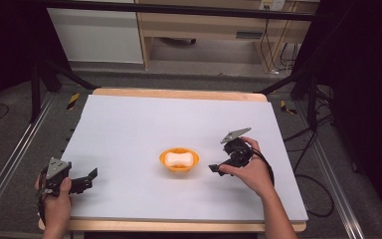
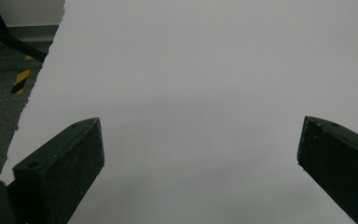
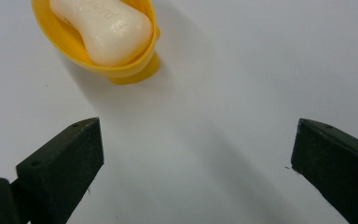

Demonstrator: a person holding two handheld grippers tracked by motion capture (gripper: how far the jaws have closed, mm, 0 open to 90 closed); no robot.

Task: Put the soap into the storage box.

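An orange soap dish [image 1: 164, 160] stands at the middle of the white table [image 1: 179, 119], and a white bar of soap [image 1: 179, 159] lies in it. My right gripper [image 1: 218, 169] hovers just right of the dish, jaws wide open and pointed toward it, with nothing between them. In the right gripper view the dish [image 3: 126, 70] and soap [image 3: 107, 23] sit up and to the left of the open right gripper [image 3: 198, 122]. My left gripper [image 1: 88, 180] rests open near the table's front left corner. Bare white surface lies between the jaws of the left gripper [image 2: 200, 123].
A wooden rim [image 1: 179, 93] frames the white sheet at the far edge. Grey carpet with black-and-yellow tape [image 2: 21, 80] lies off the table's left side. Stand legs and cables [image 1: 308, 149] run along both sides.
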